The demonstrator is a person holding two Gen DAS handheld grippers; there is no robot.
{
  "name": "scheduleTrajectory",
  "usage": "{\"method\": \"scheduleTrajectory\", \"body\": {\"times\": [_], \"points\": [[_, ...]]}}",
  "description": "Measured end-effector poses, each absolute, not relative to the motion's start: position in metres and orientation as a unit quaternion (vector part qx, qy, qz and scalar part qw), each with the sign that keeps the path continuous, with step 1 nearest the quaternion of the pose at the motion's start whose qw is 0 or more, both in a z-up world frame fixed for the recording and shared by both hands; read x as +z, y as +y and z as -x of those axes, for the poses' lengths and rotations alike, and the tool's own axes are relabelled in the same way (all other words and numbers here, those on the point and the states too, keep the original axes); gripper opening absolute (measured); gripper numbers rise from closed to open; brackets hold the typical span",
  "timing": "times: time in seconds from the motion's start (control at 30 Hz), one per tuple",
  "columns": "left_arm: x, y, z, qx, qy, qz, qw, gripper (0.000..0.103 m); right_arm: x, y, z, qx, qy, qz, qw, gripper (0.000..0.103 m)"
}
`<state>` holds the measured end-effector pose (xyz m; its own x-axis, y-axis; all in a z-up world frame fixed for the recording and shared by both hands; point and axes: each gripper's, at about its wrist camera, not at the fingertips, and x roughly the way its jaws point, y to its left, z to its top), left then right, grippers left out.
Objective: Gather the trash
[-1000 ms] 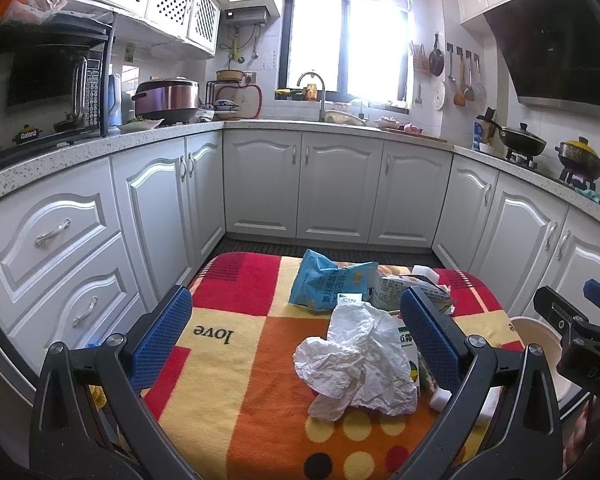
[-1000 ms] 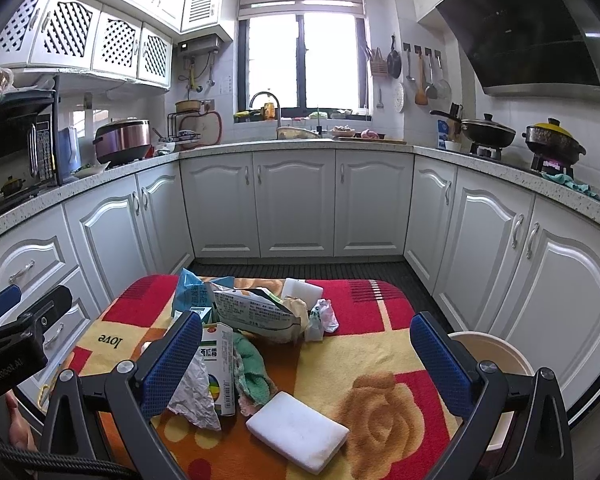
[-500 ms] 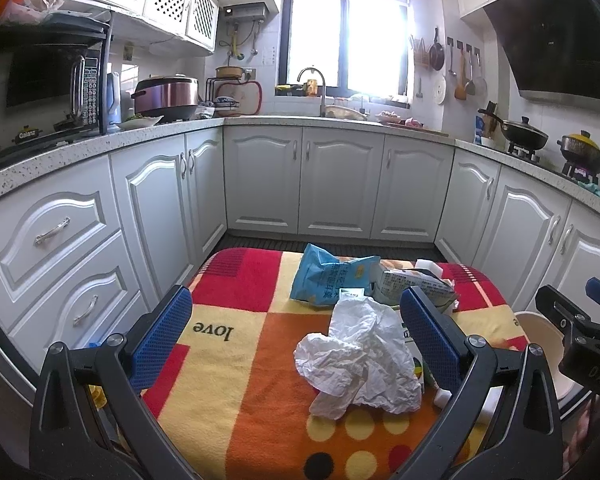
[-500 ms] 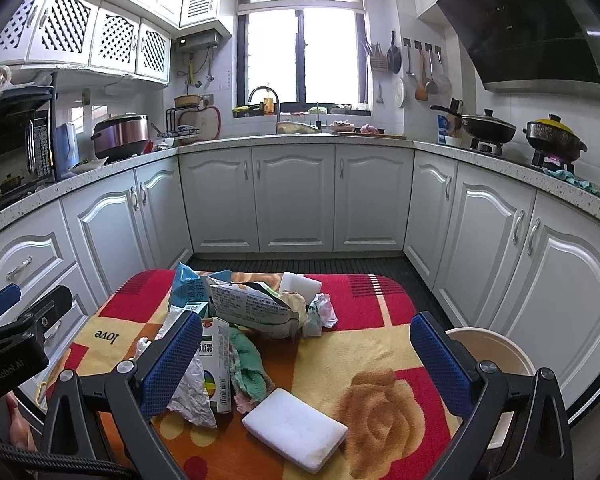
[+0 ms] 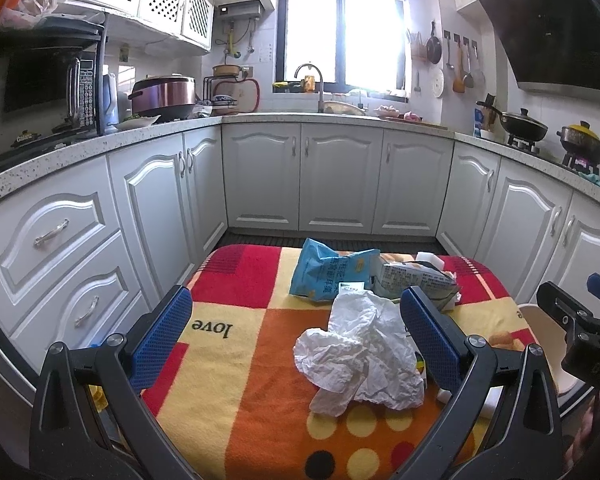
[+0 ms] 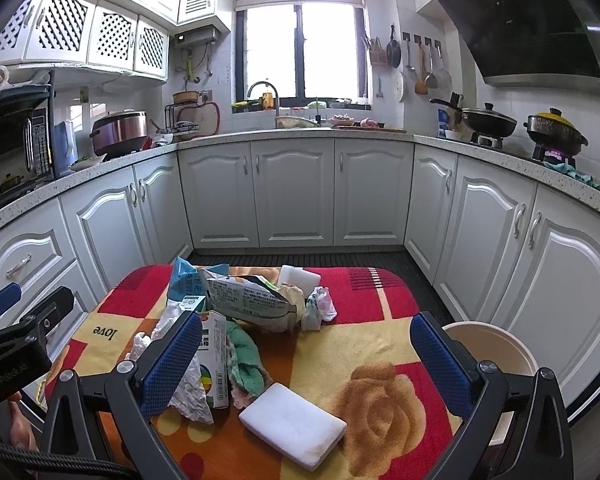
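Left wrist view: barely a shift from a second ago, only a slight rise and drift back, so more far cabinet and floor showing; left gripper (image 5: 296, 330) spread wide and empty, hovering over the crumpled white paper (image 5: 360, 354). Nothing grabbed yet, so collecting not begun by the look of it. Over on the right wrist view, same story: right gripper (image 6: 306, 362) wide apart, holding nothing, white sponge block (image 6: 293, 426) lying near, between the fingers. Trash heaped mid-table: blue snack bag (image 5: 328, 274), torn grey packet (image 6: 248, 298), small carton (image 6: 214, 360), green cloth (image 6: 246, 360). Beige bin (image 6: 496, 350) waiting off the right edge, likely the drop spot. Underneath, patchwork blanket (image 5: 236, 332) in red, orange, yellow. Around, white cabinets (image 6: 292, 196), speckled counter, bright far window.
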<state>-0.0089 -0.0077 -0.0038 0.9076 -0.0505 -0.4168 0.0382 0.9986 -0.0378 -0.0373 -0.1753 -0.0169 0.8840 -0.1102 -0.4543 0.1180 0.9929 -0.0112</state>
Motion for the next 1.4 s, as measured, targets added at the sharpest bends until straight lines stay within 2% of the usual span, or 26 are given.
{"method": "scheduleTrajectory", "body": {"times": [0.57, 0.93, 1.2, 1.4], "points": [[-0.014, -0.007, 0.002, -0.018, 0.229, 0.011, 0.973, 0.103, -0.027, -0.173, 0.031, -0.055, 0.254, 0.002, 0.966, 0.103], [-0.047, -0.007, -0.010, -0.104, 0.310, -0.014, 0.945, 0.103, -0.049, -0.184, 0.024, -0.054, 0.286, 0.018, 0.956, 0.103], [-0.073, -0.021, -0.041, -0.153, 0.346, -0.035, 0.925, 0.103, -0.072, -0.204, 0.020, -0.026, 0.320, 0.007, 0.947, 0.103], [-0.086, -0.038, -0.073, -0.181, 0.367, -0.055, 0.911, 0.102, -0.106, -0.206, 0.009, 0.058, 0.392, 0.015, 0.918, 0.103]]}}
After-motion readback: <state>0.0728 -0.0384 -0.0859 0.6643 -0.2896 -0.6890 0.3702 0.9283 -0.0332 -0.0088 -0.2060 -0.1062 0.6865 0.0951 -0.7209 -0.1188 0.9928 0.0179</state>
